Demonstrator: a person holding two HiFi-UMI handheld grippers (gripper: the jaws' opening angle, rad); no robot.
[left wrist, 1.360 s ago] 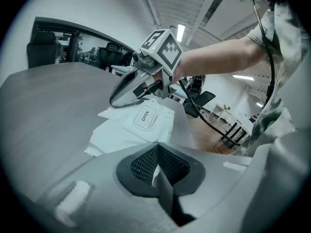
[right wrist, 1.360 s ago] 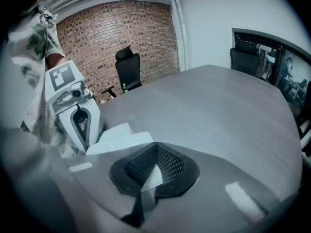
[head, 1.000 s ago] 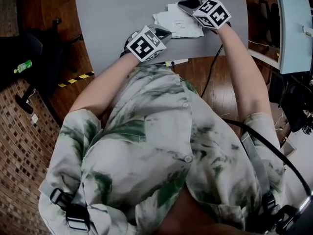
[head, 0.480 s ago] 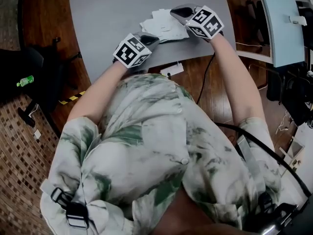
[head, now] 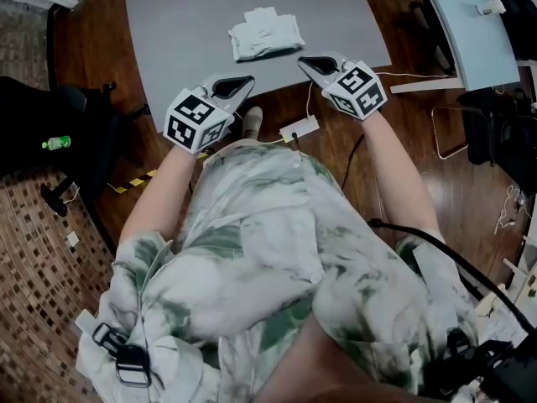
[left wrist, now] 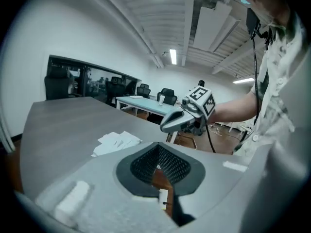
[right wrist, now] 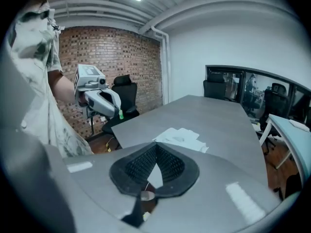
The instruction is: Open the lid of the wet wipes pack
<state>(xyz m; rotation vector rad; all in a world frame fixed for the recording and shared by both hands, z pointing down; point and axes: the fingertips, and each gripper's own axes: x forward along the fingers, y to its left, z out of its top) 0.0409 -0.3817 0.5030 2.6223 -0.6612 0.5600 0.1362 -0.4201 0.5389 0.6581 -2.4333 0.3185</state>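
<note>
Left gripper [head: 240, 82] and right gripper [head: 308, 60] are pulling back from the pack [head: 266, 34], jaws closed, empty; label unreadable.

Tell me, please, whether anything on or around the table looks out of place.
Nothing stands out. The white, slightly rumpled wet wipes pack lies flat near the grey table's front edge, nothing spilled. The left claw and right claw are shut and empty, held off the table over the brown wooden floor.
</note>
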